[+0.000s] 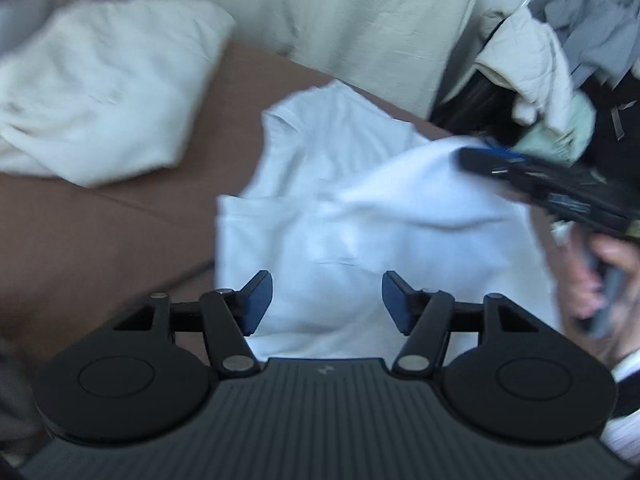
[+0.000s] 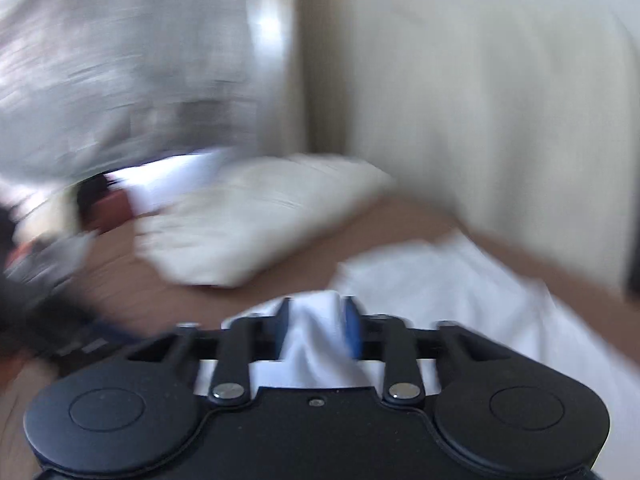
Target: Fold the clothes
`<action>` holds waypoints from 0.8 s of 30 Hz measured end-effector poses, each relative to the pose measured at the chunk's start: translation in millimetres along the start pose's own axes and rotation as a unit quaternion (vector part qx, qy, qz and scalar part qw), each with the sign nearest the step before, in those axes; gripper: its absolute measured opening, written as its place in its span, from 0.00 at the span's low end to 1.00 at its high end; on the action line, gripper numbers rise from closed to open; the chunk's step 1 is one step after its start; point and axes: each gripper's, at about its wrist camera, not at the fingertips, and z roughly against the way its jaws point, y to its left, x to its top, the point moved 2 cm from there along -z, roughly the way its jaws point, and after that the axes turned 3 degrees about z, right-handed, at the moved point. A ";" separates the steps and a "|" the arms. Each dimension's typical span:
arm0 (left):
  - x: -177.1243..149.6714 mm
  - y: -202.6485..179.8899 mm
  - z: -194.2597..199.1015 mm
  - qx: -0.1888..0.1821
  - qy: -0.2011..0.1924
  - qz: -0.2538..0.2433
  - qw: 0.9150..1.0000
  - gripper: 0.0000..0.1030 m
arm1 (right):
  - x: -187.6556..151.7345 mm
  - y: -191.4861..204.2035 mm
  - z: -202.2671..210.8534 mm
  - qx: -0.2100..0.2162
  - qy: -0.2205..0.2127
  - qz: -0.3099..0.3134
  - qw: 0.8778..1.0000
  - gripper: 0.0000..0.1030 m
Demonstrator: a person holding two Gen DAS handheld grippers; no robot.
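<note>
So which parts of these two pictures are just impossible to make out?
- Left wrist view: the pile of clothes at top right is smeared by motion and cut off by the edge.
- Left wrist view: the right gripper tips are blurred against the white shirt.
- Right wrist view: the cream bundle shows no detail; blur.

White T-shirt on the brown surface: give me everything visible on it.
The white soft-fabric T-shirt lies mostly spread on the brown flat surface, rumpled, with stitched seam lines showing. The right claw is shut on a bunched fold and lifts one side. The left claw hovers open over its near part; contact unclear. A cream folded garment lies apart.
</note>
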 end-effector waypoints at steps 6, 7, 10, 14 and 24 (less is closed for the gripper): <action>-7.3 -1.1 -32.7 -0.001 -0.005 -0.025 1.000 0.58 | -69.5 -60.7 13.0 -0.029 0.010 -0.182 0.983 0.54; -5.0 -1.0 -36.9 -0.005 -0.005 -0.023 1.000 0.58 | -83.7 -63.9 16.8 -0.023 0.017 -0.218 0.975 0.54; -7.3 2.7 -47.4 -0.021 0.022 -0.014 0.999 0.58 | -135.2 -66.2 27.4 0.074 0.049 -0.340 0.936 0.54; -13.2 8.7 -60.6 -0.042 0.065 -0.001 0.997 0.58 | -169.1 -35.7 23.5 0.160 0.089 -0.380 0.907 0.56; -29.1 21.0 -64.0 -0.063 0.129 0.015 0.990 0.02 | -163.9 42.1 -4.0 0.150 0.130 -0.138 0.970 0.11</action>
